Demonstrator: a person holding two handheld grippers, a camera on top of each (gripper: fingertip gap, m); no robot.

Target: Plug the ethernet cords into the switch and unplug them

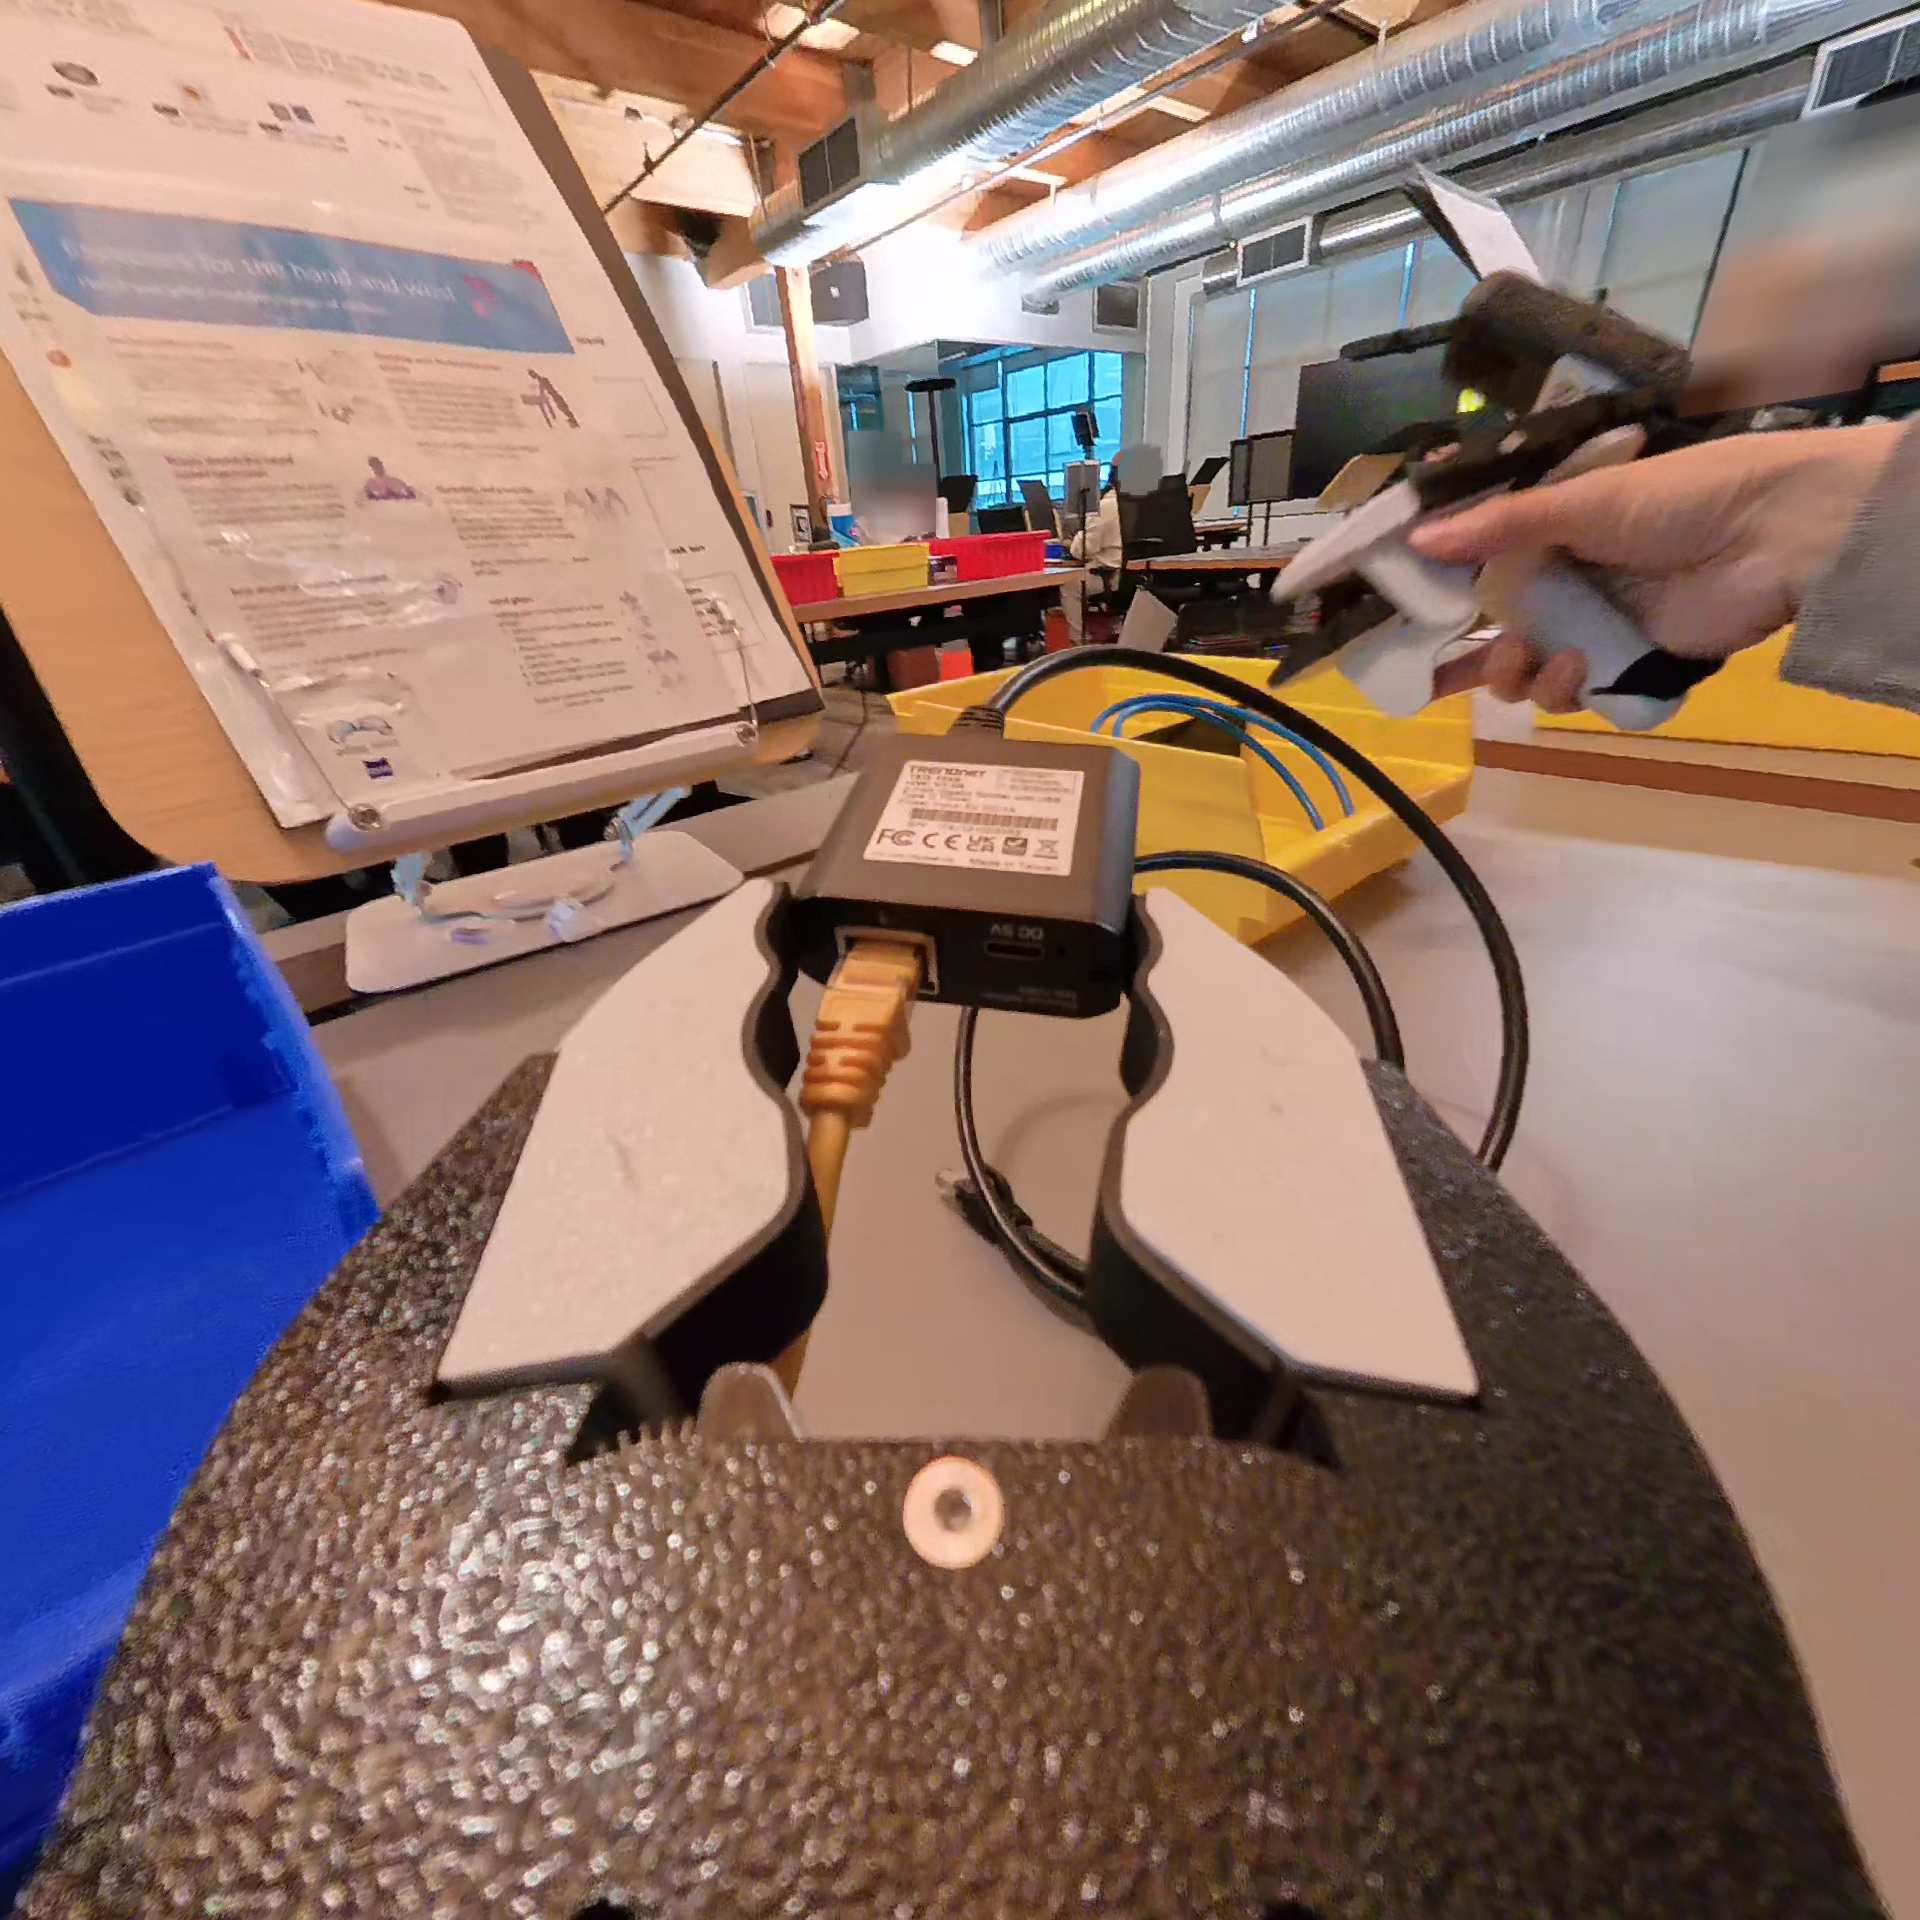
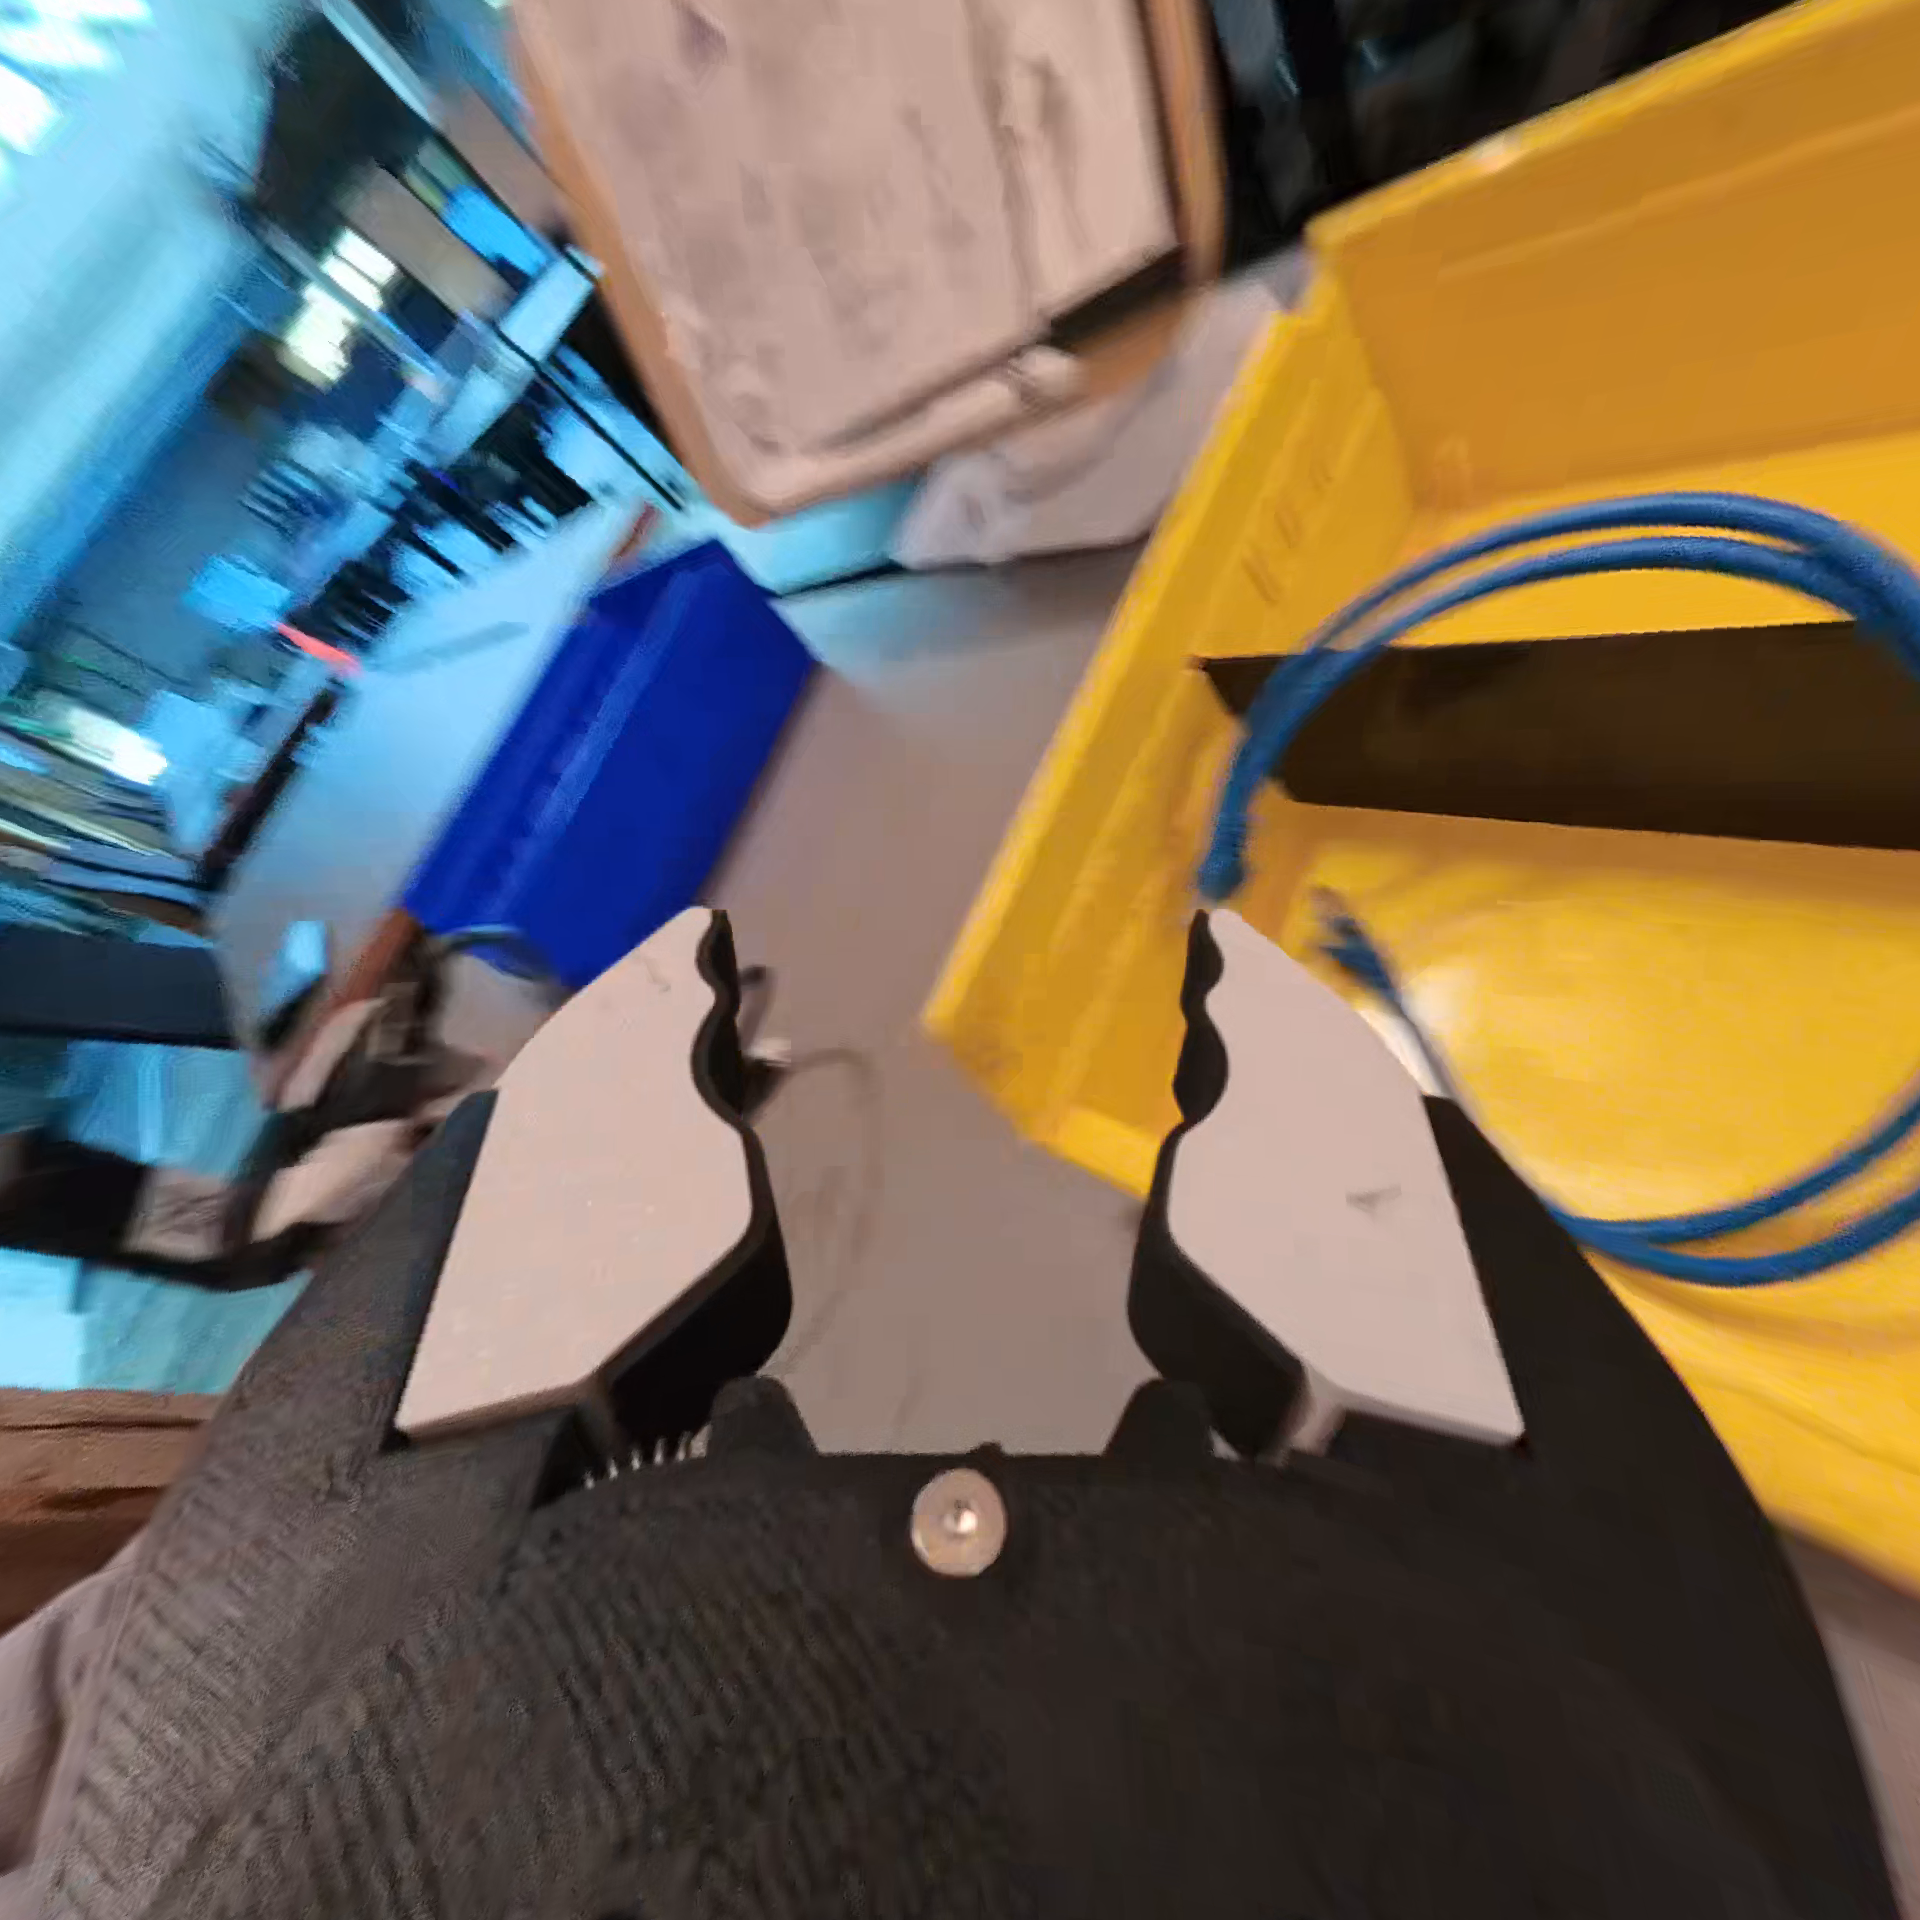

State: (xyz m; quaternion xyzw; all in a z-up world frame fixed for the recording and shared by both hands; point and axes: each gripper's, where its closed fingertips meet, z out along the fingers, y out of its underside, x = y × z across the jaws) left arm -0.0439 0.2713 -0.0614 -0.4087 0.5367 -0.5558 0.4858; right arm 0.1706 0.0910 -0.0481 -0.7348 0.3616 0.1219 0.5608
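Note:
My left gripper [image 1: 961, 914] is shut on a small black switch [image 1: 987, 831], squeezing its two sides just above the grey table [image 1: 1662, 1039]. An orange-yellow ethernet cord [image 1: 847, 1049] is plugged into the switch's left port and runs back between the fingers. A black cable [image 1: 1496, 935] loops from the switch's rear down to the table. My right gripper [image 2: 958, 925] is open and empty; in the left wrist view it [image 1: 1351, 613] hovers over the yellow bin [image 1: 1351, 831]. A coiled blue ethernet cord [image 2: 1558, 561] lies in that bin [image 2: 1143, 727], one plug just beyond the right fingertip.
A blue bin [image 1: 156, 1143] stands close on the left and also shows in the right wrist view [image 2: 613, 758]. A tilted document stand with papers [image 1: 364, 468] rises behind the switch. A hand [image 1: 1662, 561] holds the right gripper. The right wrist view is motion-blurred.

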